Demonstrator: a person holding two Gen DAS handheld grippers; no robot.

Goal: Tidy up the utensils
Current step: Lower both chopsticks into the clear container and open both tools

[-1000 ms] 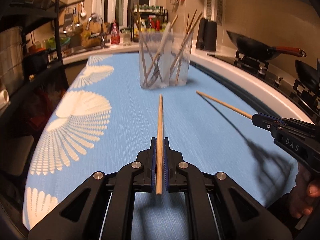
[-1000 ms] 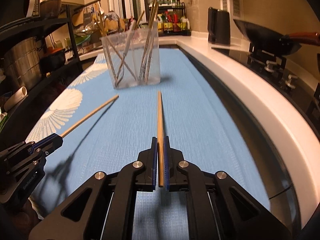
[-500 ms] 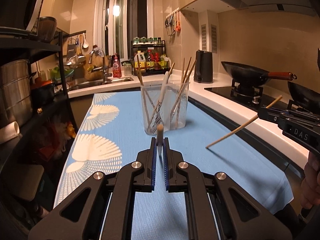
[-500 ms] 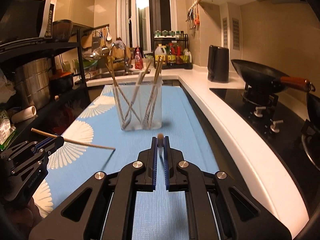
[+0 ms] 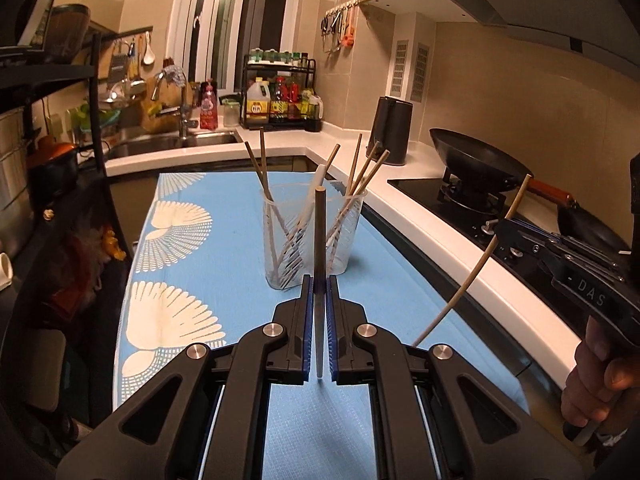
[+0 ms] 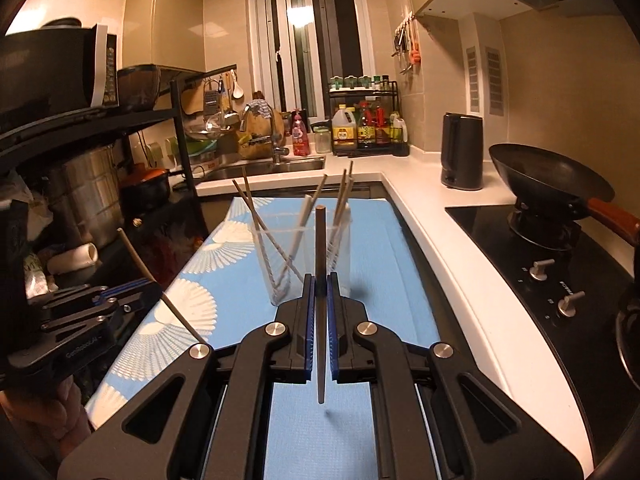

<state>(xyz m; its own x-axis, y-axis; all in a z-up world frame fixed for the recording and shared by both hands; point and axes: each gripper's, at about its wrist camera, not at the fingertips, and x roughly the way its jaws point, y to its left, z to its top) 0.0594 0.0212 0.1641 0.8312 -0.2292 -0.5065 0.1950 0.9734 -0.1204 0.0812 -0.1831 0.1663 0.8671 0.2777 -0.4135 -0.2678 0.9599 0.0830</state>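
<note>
My left gripper (image 5: 319, 285) is shut on a wooden chopstick (image 5: 319, 236), which stands upright above the blue mat. My right gripper (image 6: 319, 284) is shut on another chopstick (image 6: 320, 240), also upright. Each gripper shows in the other's view: the right gripper (image 5: 505, 229) with its tilted chopstick (image 5: 476, 270), the left gripper (image 6: 132, 288) with its chopstick (image 6: 158, 280). A clear plastic holder (image 5: 313, 240) with several chopsticks and a white utensil stands on the mat just beyond both grippers; it also shows in the right wrist view (image 6: 304, 258).
The blue mat (image 5: 224, 256) with white fan prints covers the counter. A stove with a black wok (image 6: 548, 176) lies to the right, a black kettle (image 6: 462, 152) beyond. A dark shelf rack (image 6: 80, 184) with pots stands left. Sink (image 5: 172, 140) and bottles are at the back.
Both grippers have lifted and tilted up. The chopsticks that pointed flat along the mat now stand upright, and the holder appears closer below them.
</note>
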